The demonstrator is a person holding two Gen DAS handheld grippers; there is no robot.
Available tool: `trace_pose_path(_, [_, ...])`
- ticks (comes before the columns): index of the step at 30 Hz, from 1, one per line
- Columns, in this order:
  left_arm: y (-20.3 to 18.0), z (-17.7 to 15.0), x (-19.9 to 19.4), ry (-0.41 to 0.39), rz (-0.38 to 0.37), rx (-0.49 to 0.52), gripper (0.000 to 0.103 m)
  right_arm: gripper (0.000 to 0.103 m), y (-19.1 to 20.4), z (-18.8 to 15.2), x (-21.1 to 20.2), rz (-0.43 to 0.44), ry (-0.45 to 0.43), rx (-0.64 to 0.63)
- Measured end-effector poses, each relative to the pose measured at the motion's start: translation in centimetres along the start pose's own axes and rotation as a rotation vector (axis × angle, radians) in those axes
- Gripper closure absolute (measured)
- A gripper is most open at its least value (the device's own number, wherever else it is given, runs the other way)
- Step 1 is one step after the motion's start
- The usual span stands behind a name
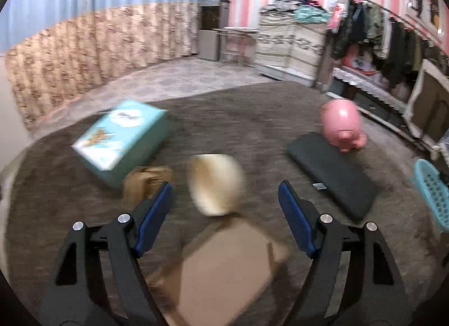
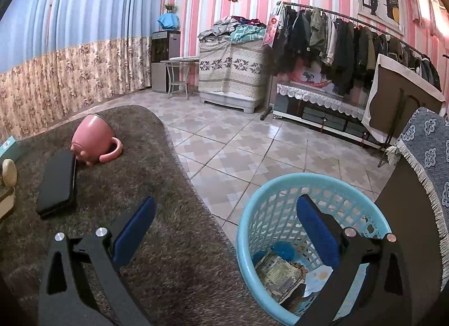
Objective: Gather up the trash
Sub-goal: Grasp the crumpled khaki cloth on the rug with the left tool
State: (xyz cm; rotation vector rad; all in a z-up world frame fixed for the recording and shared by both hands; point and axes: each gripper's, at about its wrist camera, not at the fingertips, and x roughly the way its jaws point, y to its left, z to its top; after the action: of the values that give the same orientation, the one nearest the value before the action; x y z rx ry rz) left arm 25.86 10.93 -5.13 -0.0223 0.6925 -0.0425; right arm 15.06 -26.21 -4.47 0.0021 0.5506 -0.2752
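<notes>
My left gripper is open and empty above a brown shaggy table cover. A cream paper cup lies on its side just beyond the fingertips. A flat brown cardboard piece lies under the jaws, and a small brown box sits left of the cup. My right gripper is open and empty, over the table edge beside a light blue plastic basket on the floor. The basket holds a crumpled wrapper and other scraps.
A teal box sits at the table's left. A pink pig-shaped mug lies tipped next to a black case. A cloth-draped surface rises right of the basket. Tiled floor, a clothes rack and a covered cabinet stand behind.
</notes>
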Motion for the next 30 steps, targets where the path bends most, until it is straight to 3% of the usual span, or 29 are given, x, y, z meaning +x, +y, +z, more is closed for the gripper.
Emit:
trace_pose_path(3, [2.6,-0.4,0.6,0.03,0.088,-0.017,0.027,0.005,0.1,0.0,0.1,0.003,0.002,0.004])
trace_pose_path(10, [3.4,0.0,3.5,0.09,0.146,0.004,0.027,0.005,0.2,0.0,0.1,0.003,0.002,0.002])
trace_pose_path(15, [3.8,0.3,4.6,0.11,0.164,0.002,0.047,0.005,0.6,-0.3,0.3,0.003,0.005,-0.002])
trace_pose_path(19, [4.8,-0.1,4.3,0.084,0.149,-0.043,0.062,0.005,1.5,-0.8,0.4,0.006,0.008,-0.027])
trace_pose_path(24, [5.9,-0.5,3.6,0.034,0.116,-0.111,0.063,0.005,3.5,-1.1,-0.4,0.033,0.001,-0.061])
trace_pose_path(30, [6.0,-0.8,1.3,-0.068,0.128,-0.109,0.063,0.005,8.2,-1.0,-1.3,0.159,-0.005,-0.069])
